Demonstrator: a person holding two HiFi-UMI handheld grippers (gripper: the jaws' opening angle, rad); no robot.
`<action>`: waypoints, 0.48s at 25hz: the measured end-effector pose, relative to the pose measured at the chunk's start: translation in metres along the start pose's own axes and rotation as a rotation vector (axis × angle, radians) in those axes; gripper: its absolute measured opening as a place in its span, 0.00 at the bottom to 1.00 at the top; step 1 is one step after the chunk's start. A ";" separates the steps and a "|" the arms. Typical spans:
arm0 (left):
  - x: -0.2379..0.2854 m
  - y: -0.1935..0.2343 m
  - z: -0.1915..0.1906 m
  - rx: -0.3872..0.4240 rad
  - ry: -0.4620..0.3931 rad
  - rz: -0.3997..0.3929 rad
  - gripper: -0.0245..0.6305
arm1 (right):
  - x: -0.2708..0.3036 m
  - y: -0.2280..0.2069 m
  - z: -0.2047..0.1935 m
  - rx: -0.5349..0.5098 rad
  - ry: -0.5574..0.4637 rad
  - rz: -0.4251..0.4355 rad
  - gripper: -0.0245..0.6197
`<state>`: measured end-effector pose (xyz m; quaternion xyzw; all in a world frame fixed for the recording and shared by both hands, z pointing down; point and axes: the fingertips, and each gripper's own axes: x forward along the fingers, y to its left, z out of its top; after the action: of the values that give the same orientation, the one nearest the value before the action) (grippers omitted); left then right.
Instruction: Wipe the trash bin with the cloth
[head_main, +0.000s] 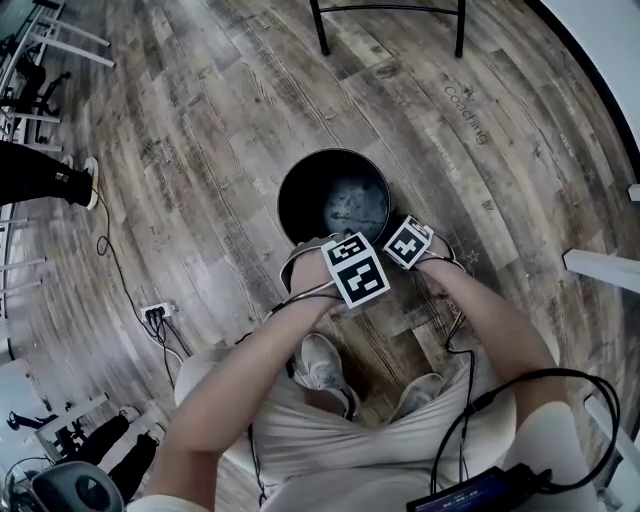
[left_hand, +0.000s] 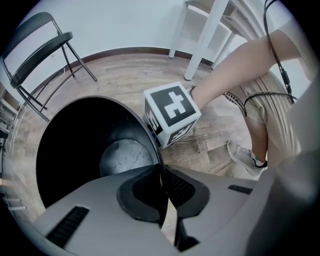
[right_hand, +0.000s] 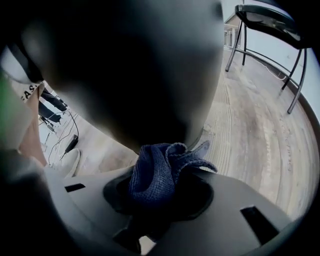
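Note:
A round black trash bin stands on the wood floor in front of my feet. My left gripper is shut on the bin's near rim, one jaw inside the bin and one outside; its marker cube shows in the head view. My right gripper is shut on a bunched dark blue cloth. The cloth is right up against the bin's dark outer wall, low on the right side. The right gripper's cube sits beside the left one.
A black folding chair stands behind the bin. A power strip with cables lies on the floor to the left. White shelf legs rise nearby. My shoes are just behind the grippers. Another person's leg is at far left.

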<state>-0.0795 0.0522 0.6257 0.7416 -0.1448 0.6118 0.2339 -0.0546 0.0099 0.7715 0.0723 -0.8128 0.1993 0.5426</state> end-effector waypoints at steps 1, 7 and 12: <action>0.000 0.001 0.000 0.003 -0.003 -0.001 0.07 | 0.007 -0.001 -0.002 0.007 0.005 0.001 0.22; 0.002 -0.002 0.000 0.018 -0.014 -0.007 0.07 | 0.034 -0.001 -0.018 0.052 -0.013 0.066 0.22; 0.002 -0.002 0.001 0.010 -0.025 -0.023 0.07 | 0.016 -0.011 -0.018 0.128 -0.025 0.063 0.22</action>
<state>-0.0770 0.0532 0.6275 0.7519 -0.1361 0.6005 0.2356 -0.0418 0.0091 0.7945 0.0836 -0.8070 0.2667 0.5201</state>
